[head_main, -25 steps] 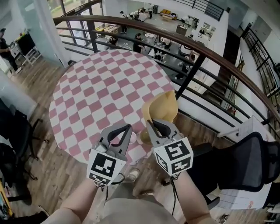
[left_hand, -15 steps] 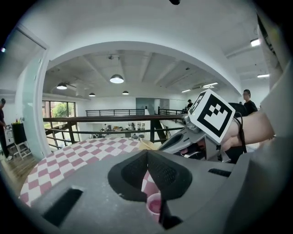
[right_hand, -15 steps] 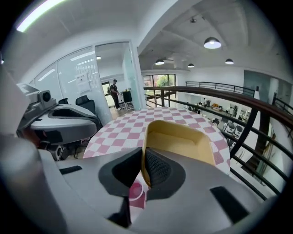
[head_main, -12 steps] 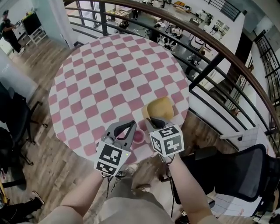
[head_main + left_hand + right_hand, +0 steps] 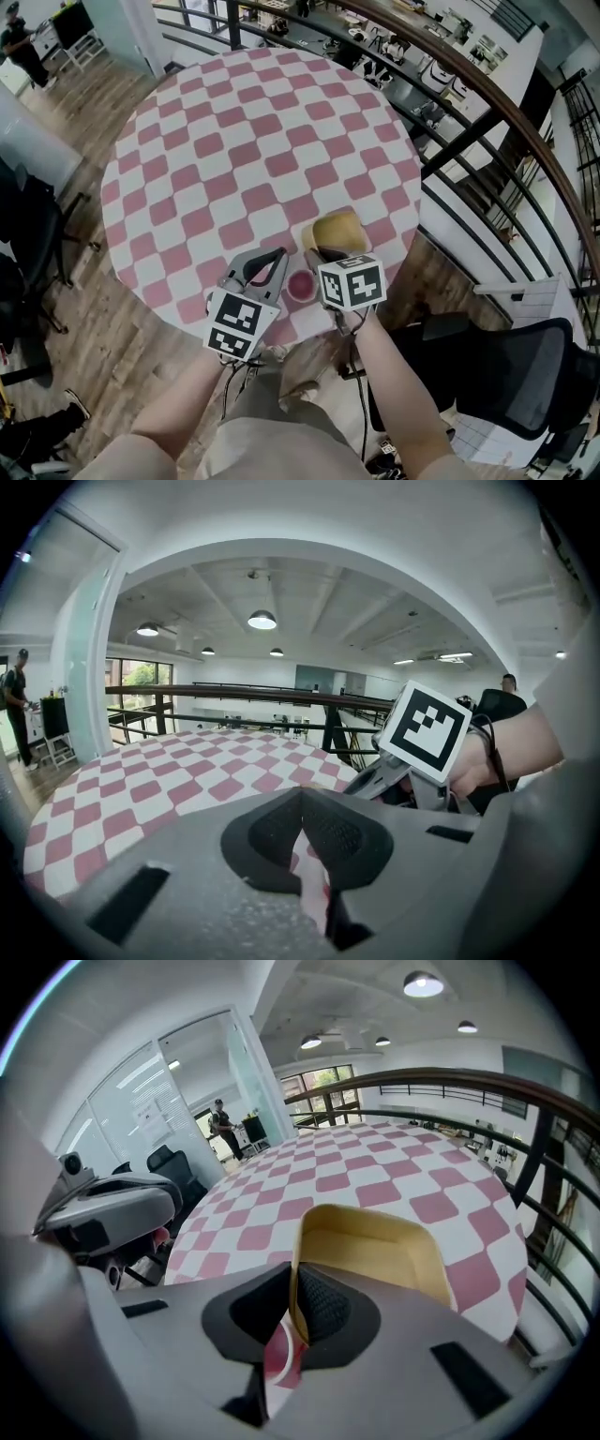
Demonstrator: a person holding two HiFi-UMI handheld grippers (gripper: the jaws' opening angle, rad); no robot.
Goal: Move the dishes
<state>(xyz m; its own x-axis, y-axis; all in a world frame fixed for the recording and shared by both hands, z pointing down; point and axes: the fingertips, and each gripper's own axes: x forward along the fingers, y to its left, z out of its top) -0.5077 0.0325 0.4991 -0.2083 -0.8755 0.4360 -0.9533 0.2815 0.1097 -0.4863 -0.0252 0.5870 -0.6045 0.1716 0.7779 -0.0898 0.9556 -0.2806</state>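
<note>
Left gripper [image 5: 278, 255] sits over the table's [image 5: 234, 141] 6 o'clock edge. Its jaws are together with nothing between them, only checked cloth showing behind. Just at its 3 o'clock is a small pink bowl [image 5: 301, 286], sitting on the cloth between the two grippers, free of both and very near the rim of the table. Right gripper [image 5: 294, 1302] is clamped on the near wall of the yellow dish [image 5: 342, 230], one pad inside and one outside. The dish is at roughly 5 o'clock on the table, close to the edge; can't tell if its base is fully down or a bit lifted. Railing [image 5: 450, 1075] and a drop to the lower floor are beyond, at 2 to 3 o'clock. Likely risks:
- The one-wall pinch lets the dish pivot or slip if it is swung quickly.
- Letting go this near the edge could leave it overhanging.
- The right gripper's body is next to the pink bowl, so a sideways move toward 9 o'clock could knock the bowl off the table.
- The left jaws need to part before they can take anything.
</note>
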